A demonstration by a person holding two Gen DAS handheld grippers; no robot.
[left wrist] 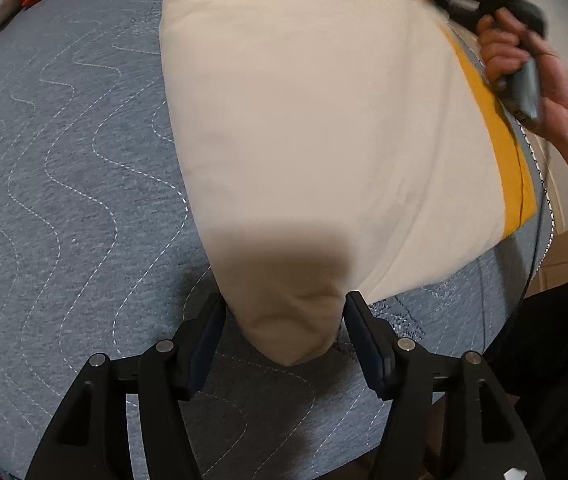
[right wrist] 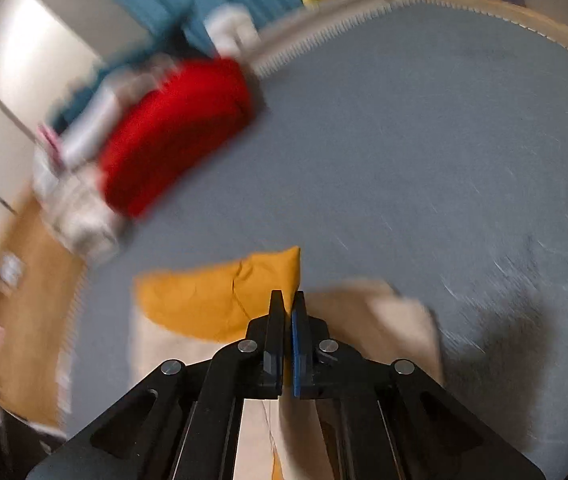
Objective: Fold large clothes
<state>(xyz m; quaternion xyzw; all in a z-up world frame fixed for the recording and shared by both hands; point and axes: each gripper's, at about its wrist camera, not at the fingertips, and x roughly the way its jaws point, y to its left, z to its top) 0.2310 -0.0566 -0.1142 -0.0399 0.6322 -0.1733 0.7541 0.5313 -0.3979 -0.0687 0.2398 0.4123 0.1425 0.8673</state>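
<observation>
one large cream garment [left wrist: 316, 128] with a mustard-yellow band [left wrist: 496, 132] along its far edge is lying folded on a grey-blue quilted bed cover [left wrist: 64, 168] stitched in wavy white lines. its surface is looking smooth, tapering to a rounded corner near the camera. the left gripper [left wrist: 284, 344] is hovering over that corner with its fingers standing apart, the cloth between them but not pinched. the right gripper [right wrist: 287, 312] is showing its fingers pressed together, right at the yellow fold; whether any cloth is caught between them is unclear in the blur. a red bundle [right wrist: 172, 132] is lying well apart near the bed's edge.
</observation>
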